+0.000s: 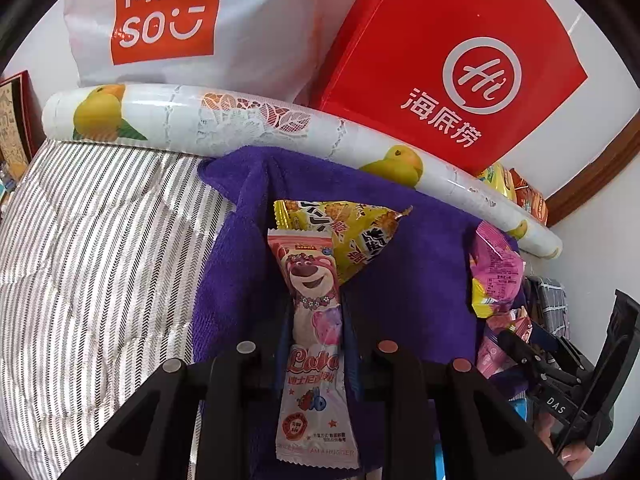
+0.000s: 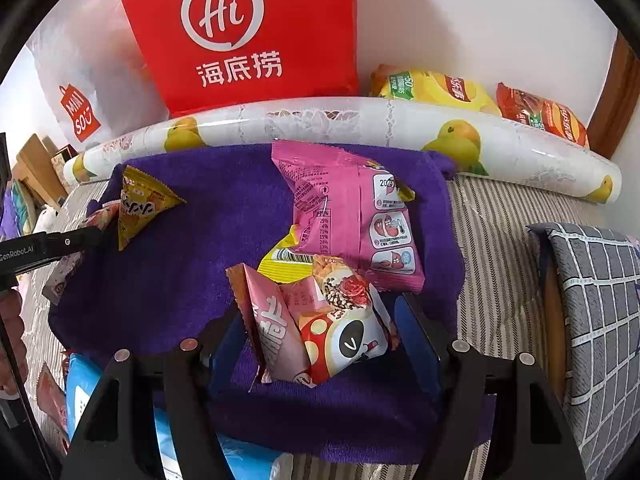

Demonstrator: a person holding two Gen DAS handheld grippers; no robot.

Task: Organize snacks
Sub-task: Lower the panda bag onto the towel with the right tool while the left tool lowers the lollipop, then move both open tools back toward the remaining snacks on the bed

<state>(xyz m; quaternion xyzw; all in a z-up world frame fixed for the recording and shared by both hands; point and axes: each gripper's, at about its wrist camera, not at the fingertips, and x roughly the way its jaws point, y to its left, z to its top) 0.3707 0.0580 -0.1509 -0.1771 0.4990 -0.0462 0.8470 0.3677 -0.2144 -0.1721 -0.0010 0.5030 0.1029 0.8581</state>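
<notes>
My left gripper (image 1: pixel 316 308) is shut on a pink bear-print snack packet (image 1: pixel 314 280), which stands upright between its fingers over the purple towel (image 1: pixel 420 264). Just behind it a yellow triangular packet (image 1: pixel 360 240) lies on the towel. In the right wrist view my right gripper (image 2: pixel 324 316) is shut on two small packets together, a pink one (image 2: pixel 272 324) and a panda-and-mushroom one (image 2: pixel 348 332), just above the towel (image 2: pixel 208 240). Behind them lies a large pink bag (image 2: pixel 344 208) over a yellow packet (image 2: pixel 280 264). The left gripper (image 2: pixel 96 236) shows at that view's left edge.
A red paper bag (image 2: pixel 248 32) and a white shopping bag (image 1: pixel 168 20) lean on the wall behind a fruit-print roll (image 2: pixel 360 124). Yellow (image 2: pixel 436 88) and orange (image 2: pixel 544 112) chip bags sit back right. A grey checked cushion (image 2: pixel 600 300) stands right, a blue packet (image 2: pixel 84 388) bottom left.
</notes>
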